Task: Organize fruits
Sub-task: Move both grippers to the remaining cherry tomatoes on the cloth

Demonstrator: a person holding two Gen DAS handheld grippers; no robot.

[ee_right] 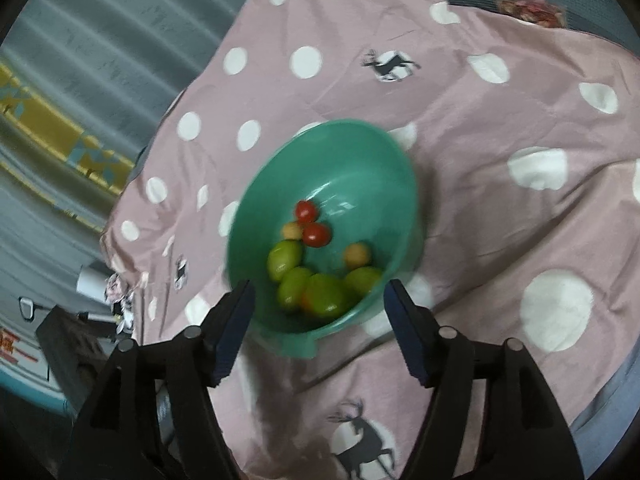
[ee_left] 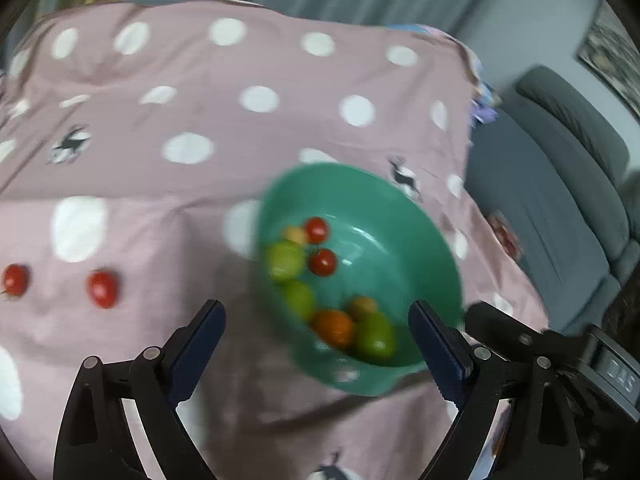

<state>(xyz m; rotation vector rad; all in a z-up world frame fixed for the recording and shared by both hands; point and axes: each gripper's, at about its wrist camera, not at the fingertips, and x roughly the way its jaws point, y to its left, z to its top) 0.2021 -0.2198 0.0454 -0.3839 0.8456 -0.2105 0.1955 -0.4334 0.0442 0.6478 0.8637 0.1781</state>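
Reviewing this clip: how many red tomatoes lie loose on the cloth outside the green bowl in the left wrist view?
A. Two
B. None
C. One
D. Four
A. Two red tomatoes lie side by side on the pink dotted cloth, well left of the green bowl; the other red ones are inside the bowl.

bowl (ee_left: pixel 360 196): teal green
cloth (ee_left: pixel 240 72): dusty pink, white dots, dark deer prints
loose tomatoes (ee_left: pixel 103 289): red
bowl fruits (ee_right: pixel 320 294): green, red, orange
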